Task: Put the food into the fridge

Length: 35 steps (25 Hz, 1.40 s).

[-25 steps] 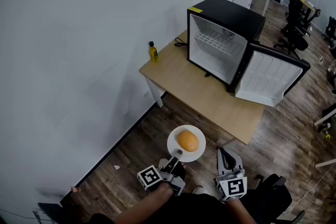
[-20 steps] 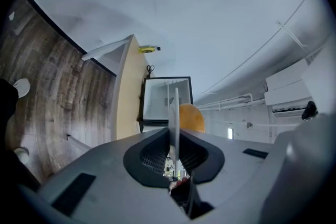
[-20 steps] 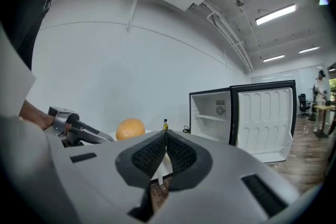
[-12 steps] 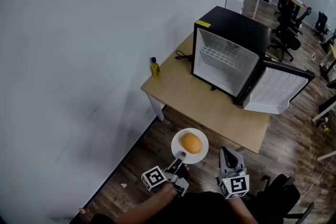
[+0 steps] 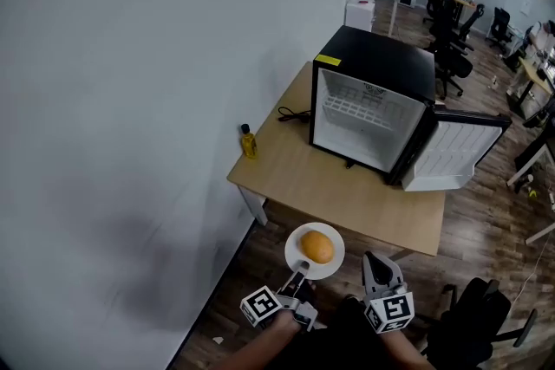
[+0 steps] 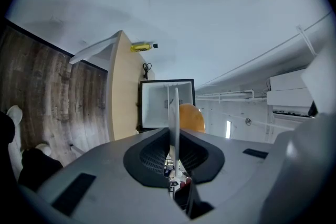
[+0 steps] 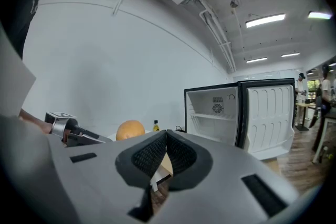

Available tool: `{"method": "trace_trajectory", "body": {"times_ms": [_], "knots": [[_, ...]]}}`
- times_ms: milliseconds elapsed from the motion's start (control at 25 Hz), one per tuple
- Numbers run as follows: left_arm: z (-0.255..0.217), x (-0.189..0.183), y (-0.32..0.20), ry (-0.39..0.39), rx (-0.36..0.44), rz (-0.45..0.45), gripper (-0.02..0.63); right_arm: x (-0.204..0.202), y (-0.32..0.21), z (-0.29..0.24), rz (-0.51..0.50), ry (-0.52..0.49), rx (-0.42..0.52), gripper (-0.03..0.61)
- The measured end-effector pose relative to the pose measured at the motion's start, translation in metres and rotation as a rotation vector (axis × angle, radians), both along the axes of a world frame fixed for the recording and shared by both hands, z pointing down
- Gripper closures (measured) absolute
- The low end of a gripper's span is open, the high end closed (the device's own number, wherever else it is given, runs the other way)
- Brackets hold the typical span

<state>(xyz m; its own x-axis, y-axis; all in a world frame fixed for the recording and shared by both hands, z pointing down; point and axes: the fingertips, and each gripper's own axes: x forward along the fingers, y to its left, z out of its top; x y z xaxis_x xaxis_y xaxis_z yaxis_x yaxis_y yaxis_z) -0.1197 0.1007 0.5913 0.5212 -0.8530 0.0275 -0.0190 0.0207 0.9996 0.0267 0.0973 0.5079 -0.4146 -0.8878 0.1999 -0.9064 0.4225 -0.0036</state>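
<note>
My left claw (image 5: 300,267) is pinched narrow on the near rim of the white plate (image 5: 295,240), low in the middle of the head view. The round orange food (image 5: 318,248) sits loose on top of that plate. My right claw (image 5: 378,262), just to the right of it, has its jaws together with nothing between them. The fridge (image 5: 373,65) stands open on the wooden table (image 5: 303,182) in the upper right, well apart from the plate. Its door (image 5: 451,156) is swung out to the right.

The main risk, as I judge it, is the grip itself. I hold the plate by one edge only, so all its weight hangs out beyond my pads. If my wrist rolls or dips, the food, being round and unsecured, can roll over the rim to the floor below. The thin rim could also pivot or slide between my pads if I jolt it.

The approach carries a second risk. The plate's far edge could knock the table's near edge, the fridge frame or the wire shelf (image 5: 351,111) inside, and a knock would tip it. My right claw, closed as it is, is not supporting the plate.
</note>
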Motion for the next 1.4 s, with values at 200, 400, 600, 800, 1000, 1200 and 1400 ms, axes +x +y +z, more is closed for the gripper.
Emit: {"method": "trace_trajectory", "body": {"times_ms": [200,400,600,800,1000,1200,1400], "knots": [[0.003,-0.010,-0.021,0.002,0.010,0.018,0.581,-0.010,-0.019,-0.001,0.030,-0.003,0.006,0.518],[0.006,-0.009,-0.044,-0.010,0.006,0.042,0.581,-0.015,-0.041,0.000,0.031,-0.027,0.008,0.518],[0.005,-0.002,-0.077,-0.005,0.011,0.064,0.581,-0.013,-0.073,0.000,0.041,-0.035,0.011,0.518],[0.003,0.009,-0.122,0.002,0.028,0.086,0.581,-0.004,-0.112,-0.001,0.050,-0.022,0.013,0.518],[-0.003,0.030,-0.170,0.022,0.051,0.121,0.581,0.015,-0.160,0.003,0.069,-0.004,0.016,0.518],[-0.006,0.050,-0.220,0.031,0.051,0.131,0.581,0.038,-0.218,-0.004,0.092,-0.026,0.028,0.518],[0.006,0.069,-0.276,-0.028,0.092,0.147,0.581,0.055,-0.269,0.005,0.094,-0.037,0.023,0.518]]}}
